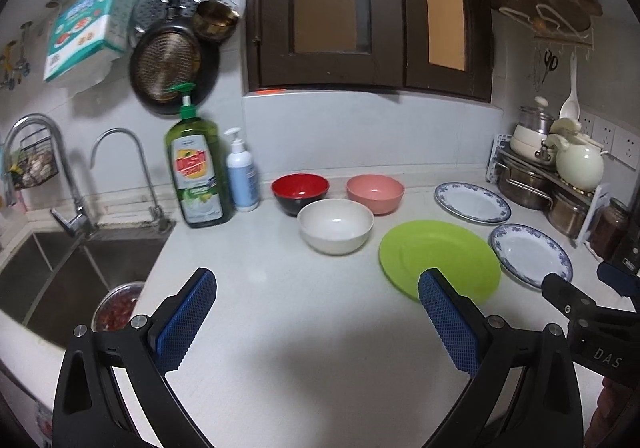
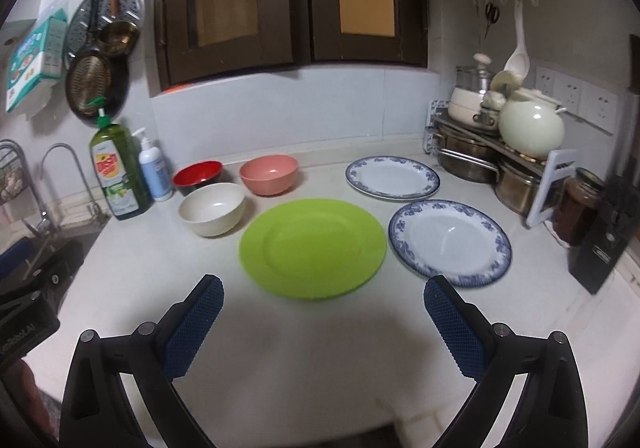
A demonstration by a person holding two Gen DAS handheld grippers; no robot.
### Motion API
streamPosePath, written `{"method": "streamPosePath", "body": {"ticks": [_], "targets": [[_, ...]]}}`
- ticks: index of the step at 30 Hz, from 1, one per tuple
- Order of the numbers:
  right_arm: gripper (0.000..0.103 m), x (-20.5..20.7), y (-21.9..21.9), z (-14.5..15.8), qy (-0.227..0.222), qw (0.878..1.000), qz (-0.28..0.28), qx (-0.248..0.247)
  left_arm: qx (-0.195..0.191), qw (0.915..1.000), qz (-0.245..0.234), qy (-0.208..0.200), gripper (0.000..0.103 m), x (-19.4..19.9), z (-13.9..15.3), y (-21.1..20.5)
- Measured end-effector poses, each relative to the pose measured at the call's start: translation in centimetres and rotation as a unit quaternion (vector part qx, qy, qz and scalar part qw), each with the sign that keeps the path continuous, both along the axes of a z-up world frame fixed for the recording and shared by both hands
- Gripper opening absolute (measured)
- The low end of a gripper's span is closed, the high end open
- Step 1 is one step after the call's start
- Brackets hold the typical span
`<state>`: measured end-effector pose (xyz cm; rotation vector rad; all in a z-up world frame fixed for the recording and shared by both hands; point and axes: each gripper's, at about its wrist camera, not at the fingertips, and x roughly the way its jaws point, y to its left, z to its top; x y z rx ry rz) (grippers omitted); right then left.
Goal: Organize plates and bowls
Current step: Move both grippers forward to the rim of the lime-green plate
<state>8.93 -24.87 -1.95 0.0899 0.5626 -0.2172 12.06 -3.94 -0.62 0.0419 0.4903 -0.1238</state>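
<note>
Dish soap bottle beside lotion bottle.

My left gripper jaws wide apart, empty, hovering level. My right gripper same, seemingly level with left, alongside it.

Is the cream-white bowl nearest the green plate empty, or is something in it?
Empty. The cream-white bowl stands upright, and both wrist views show a bare, glossy inside.
</note>
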Motion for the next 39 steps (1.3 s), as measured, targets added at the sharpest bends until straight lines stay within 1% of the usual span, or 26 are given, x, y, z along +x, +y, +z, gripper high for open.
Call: {"method": "streamPosePath", "body": {"ticks": [3, 7, 9, 12, 14, 17, 18, 20, 23, 25, 27, 29, 32, 34, 39], "targets": [[0.101, 2.9, -1.6, -0.6, 0.002, 1.000, -0.001, -0.004, 0.006, 1.0000, 0.003, -0.002, 0.103, 2.4, -0.6, -1.7], [0.098, 6.4, -3.9, -1.8, 0.014, 1.000, 0.006, 0.007, 0.006, 0.9998, 0.007, 0.017, 0.100, 5.4, -1.7, -3.5], [0.094, 8.0, -4.8, -2.6, 0.024, 1.000, 0.010, 0.007, 0.006, 0.9995, 0.008, 0.029, 0.098, 6.7, -2.4, -4.3], [0.091, 9.9, -6.0, -3.6, 0.041, 0.999, 0.004, 0.014, 0.007, 0.9986, -0.001, 0.053, 0.095, 8.7, -3.3, -5.3], [0.089, 11.0, -6.5, -4.2, 0.046, 0.999, 0.002, 0.019, 0.012, 0.9983, -0.009, 0.057, 0.094, 10.0, -3.8, -6.0], [0.086, 12.0, -7.2, -5.0, 0.055, 0.998, -0.012, 0.020, 0.016, 0.9973, -0.027, 0.066, 0.089, 12.0, -4.6, -6.9], [0.086, 12.5, -7.6, -5.4, 0.061, 0.998, -0.016, 0.028, 0.017, 0.9964, -0.034, 0.076, 0.086, 12.8, -5.0, -7.2], [0.086, 13.1, -7.9, -6.1, 0.068, 0.997, -0.016, 0.029, 0.016, 0.9951, -0.043, 0.088, 0.085, 13.8, -5.8, -7.9], [0.079, 14.3, -8.7, -7.3, 0.082, 0.996, -0.024, 0.027, 0.018, 0.9912, -0.060, 0.117, 0.079, 15.8, -7.5, -9.1], [0.079, 15.0, -9.5, -8.1, 0.088, 0.995, -0.031, 0.032, 0.023, 0.9882, -0.069, 0.135, 0.076, 16.9, -8.6, -9.8], [0.073, 15.6, -9.9, -8.8, 0.095, 0.994, -0.031, 0.031, 0.030, 0.9864, -0.076, 0.142, 0.073, 17.5, -9.3, -10.4], [0.071, 16.4, -10.3, -9.6, 0.105, 0.994, -0.028, 0.028, 0.039, 0.9845, -0.084, 0.149, 0.072, 18.1, -10.0, -11.1], [0.064, 17.3, -10.9, -10.7, 0.120, 0.992, -0.023, 0.038, 0.046, 0.9820, -0.089, 0.160, 0.070, 19.0, -11.0, -11.6], [0.062, 17.8, -11.1, -11.2, 0.127, 0.991, -0.020, 0.042, 0.042, 0.9804, -0.093, 0.168, 0.065, 19.5, -11.5, -11.8], [0.056, 18.7, -11.7, -11.9, 0.135, 0.990, -0.015, 0.043, 0.033, 0.9768, -0.096, 0.189, 0.061, 20.5, -12.7, -12.3]]}}
